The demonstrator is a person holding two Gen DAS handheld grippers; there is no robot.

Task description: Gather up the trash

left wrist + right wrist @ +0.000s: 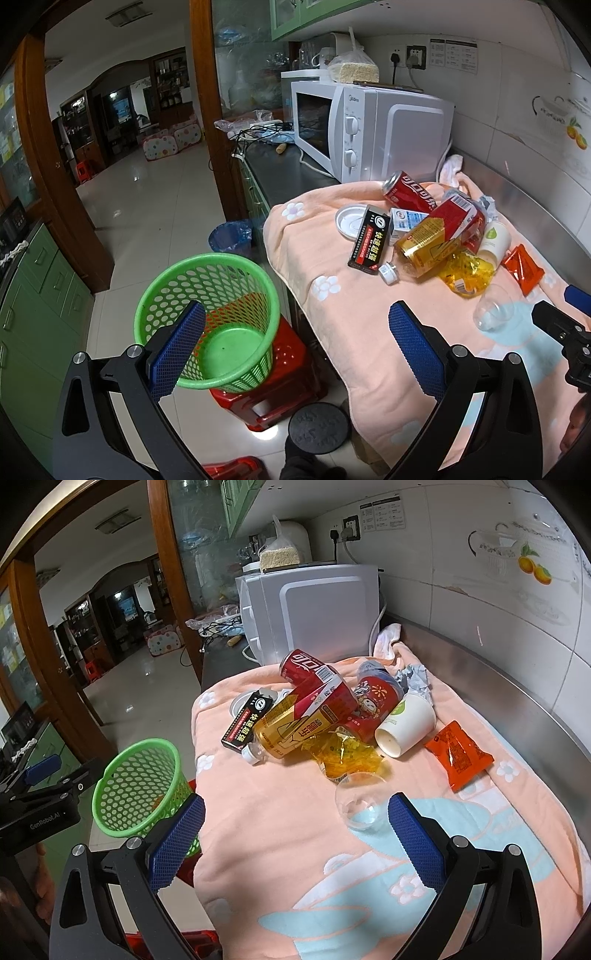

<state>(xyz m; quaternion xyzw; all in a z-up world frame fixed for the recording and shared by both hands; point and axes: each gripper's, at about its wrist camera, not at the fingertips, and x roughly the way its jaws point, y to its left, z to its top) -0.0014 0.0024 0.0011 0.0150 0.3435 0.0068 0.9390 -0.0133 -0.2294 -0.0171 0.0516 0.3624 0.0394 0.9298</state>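
Right wrist view: right gripper (295, 827) spread, empty — clear plastic cup (357, 800) nearest, probably light, slippery, crushable; pinch its rim gently. Left gripper (295, 347) spread too.

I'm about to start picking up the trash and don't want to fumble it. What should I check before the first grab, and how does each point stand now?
1. Left gripper open and holding nothing: ok.
2. Right gripper open and holding nothing: ok.
3. Green basket upright on the red stool, mouth unobstructed: ok.
4. Clear plastic cup lies apart from the pile, nearest the right gripper: ok.
5. Yellow tea bottle free to lift: not ok, a red carton lies on it.
6. Bottle or cans empty: cannot tell.
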